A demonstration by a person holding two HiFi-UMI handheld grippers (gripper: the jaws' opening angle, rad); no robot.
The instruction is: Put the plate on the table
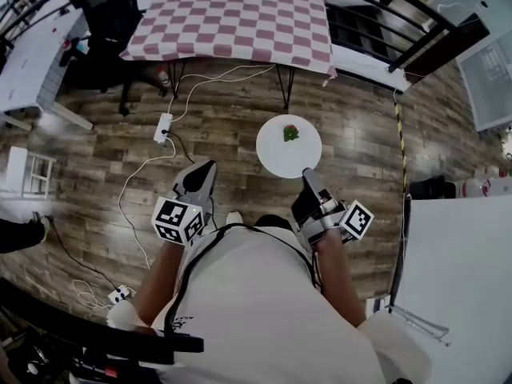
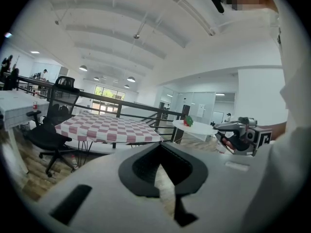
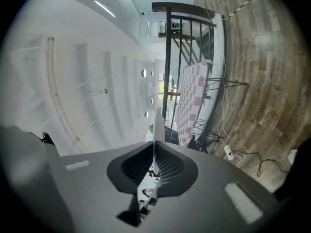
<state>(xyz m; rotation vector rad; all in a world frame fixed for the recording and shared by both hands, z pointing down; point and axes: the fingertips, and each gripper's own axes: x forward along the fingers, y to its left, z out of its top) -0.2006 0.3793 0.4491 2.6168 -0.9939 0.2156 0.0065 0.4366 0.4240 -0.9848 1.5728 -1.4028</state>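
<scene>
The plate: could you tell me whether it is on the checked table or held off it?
Held off it: the right tongs grip the plate by its rim, above wood floor, short of the checked table.

The plate (image 1: pixel 288 146) is plain white with a small green and red bit (image 1: pixel 291 133) on it, set against a floor (image 1: pixel 224 126) of brown wood-grain planks. The tablecloth (image 1: pixel 232 18) is checked in dusty pink and white, and the office chair (image 1: pixel 108 14) is black. The left gripper (image 1: pixel 208 166) and right gripper (image 1: pixel 307 174) are grey with black-and-white square markers, the person's shirt (image 1: pixel 256 294) is white, and a floor tape (image 1: pixel 402 150) is striped yellow and black.
</scene>
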